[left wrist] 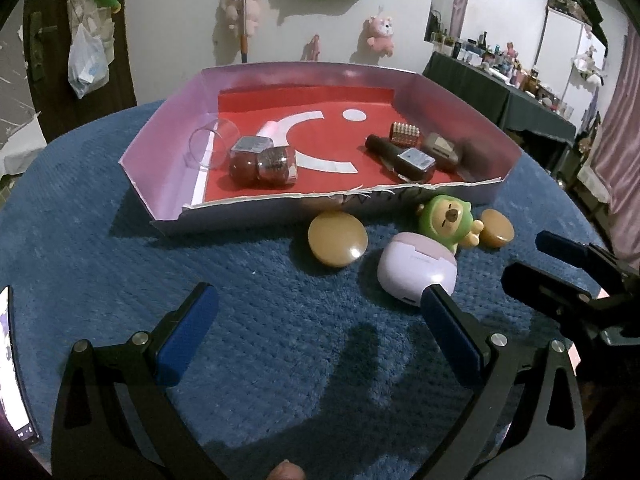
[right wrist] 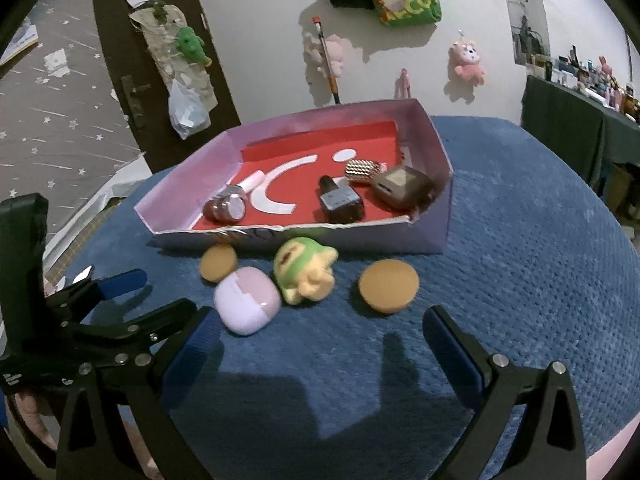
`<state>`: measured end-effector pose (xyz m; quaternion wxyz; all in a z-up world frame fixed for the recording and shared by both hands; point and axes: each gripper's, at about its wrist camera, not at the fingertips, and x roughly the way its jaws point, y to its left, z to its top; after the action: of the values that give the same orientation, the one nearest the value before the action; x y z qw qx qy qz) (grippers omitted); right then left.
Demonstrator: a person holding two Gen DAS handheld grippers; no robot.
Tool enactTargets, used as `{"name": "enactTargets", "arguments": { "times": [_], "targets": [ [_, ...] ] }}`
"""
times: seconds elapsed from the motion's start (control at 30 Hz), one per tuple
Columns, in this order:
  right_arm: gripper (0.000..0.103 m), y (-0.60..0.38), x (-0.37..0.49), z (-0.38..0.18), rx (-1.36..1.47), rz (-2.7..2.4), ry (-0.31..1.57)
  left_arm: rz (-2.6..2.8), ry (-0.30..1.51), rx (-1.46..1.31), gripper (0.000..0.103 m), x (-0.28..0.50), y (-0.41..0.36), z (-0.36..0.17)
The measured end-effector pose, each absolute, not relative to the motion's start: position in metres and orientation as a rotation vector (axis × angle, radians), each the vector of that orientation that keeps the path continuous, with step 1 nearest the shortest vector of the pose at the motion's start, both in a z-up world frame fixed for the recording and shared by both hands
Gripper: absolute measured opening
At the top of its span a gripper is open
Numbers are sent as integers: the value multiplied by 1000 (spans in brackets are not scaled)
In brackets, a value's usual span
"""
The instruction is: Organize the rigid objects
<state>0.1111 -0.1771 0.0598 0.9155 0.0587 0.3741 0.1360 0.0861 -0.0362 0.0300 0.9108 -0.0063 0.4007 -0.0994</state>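
A pink-walled tray point(left wrist: 168, 120) point(right wrist: 434, 144) with a red floor holds a clear glass point(left wrist: 208, 148), dark bottles point(left wrist: 262, 160) point(right wrist: 340, 200), a gold studded piece point(left wrist: 405, 134) and a brown case point(left wrist: 440, 148) point(right wrist: 400, 188). On the blue cloth in front lie a lilac case point(left wrist: 416, 268) point(right wrist: 246, 300), a green toy figure point(left wrist: 448, 220) point(right wrist: 304, 272) and two tan discs point(left wrist: 337, 240) point(left wrist: 497, 228) point(right wrist: 388, 285) point(right wrist: 218, 262). My left gripper point(left wrist: 320, 320) point(right wrist: 160, 292) is open, its right finger near the lilac case. My right gripper point(right wrist: 324, 340) point(left wrist: 524, 258) is open before the larger disc.
The blue cloth point(left wrist: 100, 240) covers a round table. A lit phone screen point(left wrist: 12, 364) lies at its left edge. Plush toys hang on the wall behind, and a dark cluttered table point(left wrist: 500, 88) stands at the back right.
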Motion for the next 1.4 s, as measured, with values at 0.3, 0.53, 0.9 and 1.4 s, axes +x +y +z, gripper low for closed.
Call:
{"name": "enactTargets", "arguments": {
  "times": [0.3, 0.53, 0.9, 1.4],
  "targets": [
    [95, -194, 121, 53, 96, 185, 775, -142, 852, -64, 102, 101, -24, 20],
    [77, -202, 136, 43, 77, 151, 820, -138, 874, -52, 93, 110, -26, 14],
    [64, -190, 148, 39, -8, 121, 822, -153, 883, -49, 76, 120, -31, 16],
    [40, -181, 155, 37, -20, 110, 811, -220, 877, -27, 36, 128, -50, 21]
  ]
}}
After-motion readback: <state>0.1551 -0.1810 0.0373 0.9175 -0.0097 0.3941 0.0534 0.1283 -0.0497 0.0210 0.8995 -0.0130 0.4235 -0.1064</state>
